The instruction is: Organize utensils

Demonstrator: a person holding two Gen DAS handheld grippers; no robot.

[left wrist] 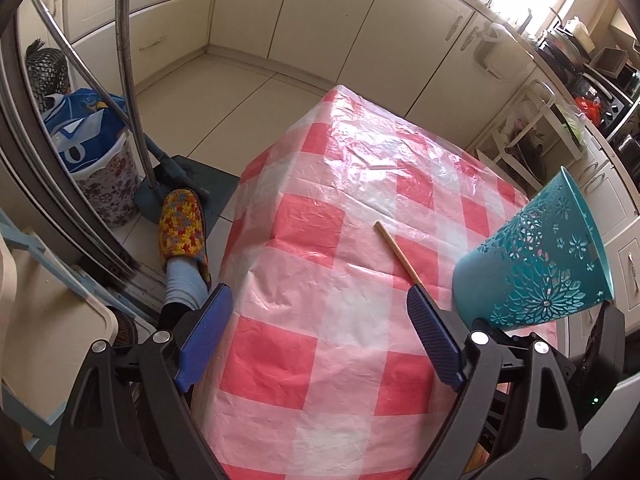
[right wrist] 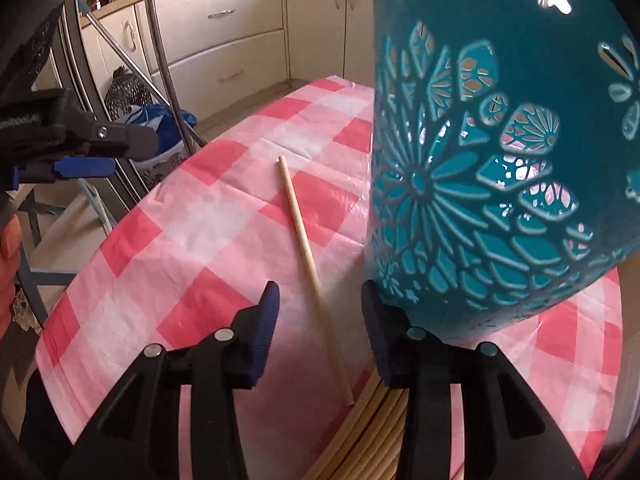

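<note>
One stick (right wrist: 310, 276) lies alone on the surface (right wrist: 208, 240), which wears a pink check cloth. It points away from the cameras, near the middle. More sticks (right wrist: 368, 432) lie in a bunch at the near edge, just under the right claw (right wrist: 320, 320). Beside the lone stick stands a teal cup (right wrist: 480, 184) with flower holes — it looks tipped in both views, but that may be the lens.

The right claw is open wide and holds nothing. It hangs right above the near part of the stick, one finger on each side. The left claw (left wrist: 320, 332) is open wide too, and empty, off to the left over the edge of the surface.

The step now looks like picking up the stick to put it in the cup. To do it well, go straight down, keep the stick in the middle of the gap, and pinch near its end — then it can tip up and slide in. Watch the right finger: it is very near the cup and could knock it.
</note>
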